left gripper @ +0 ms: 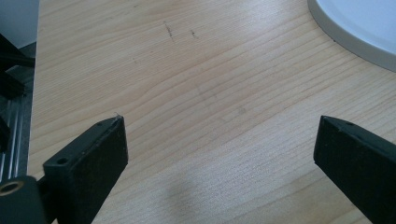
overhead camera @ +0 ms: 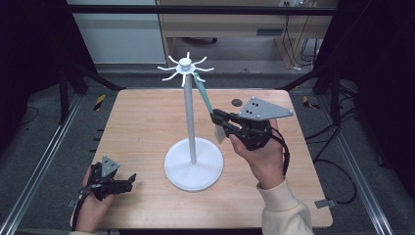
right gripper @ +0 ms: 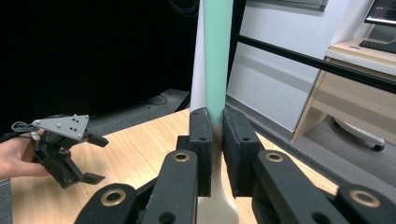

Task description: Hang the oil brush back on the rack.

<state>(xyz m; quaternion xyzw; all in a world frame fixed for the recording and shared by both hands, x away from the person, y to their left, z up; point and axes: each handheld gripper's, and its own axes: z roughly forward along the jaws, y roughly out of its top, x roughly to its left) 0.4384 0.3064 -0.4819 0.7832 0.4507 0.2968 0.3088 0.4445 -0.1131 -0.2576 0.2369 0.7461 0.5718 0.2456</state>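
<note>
1. Two tools are out: the right tool [overhead camera: 219, 121], raised on a lifted hand right of the white hooked stand [overhead camera: 192, 147], clamps a slim teal-and-cream spatula [right gripper: 217, 60] that leans up to the stand's hooks.
2. The left tool [overhead camera: 128, 180] rests low on the pale wooden surface [overhead camera: 142, 127], jaws wide, gripping nothing.

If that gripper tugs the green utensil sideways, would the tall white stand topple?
Possibly. The stand is a tall thin pole, so a pull near its top has leverage. Its wide round base should resist gentle tugs. The utensil, straight between hook and right gripper, looks stiff.
</note>
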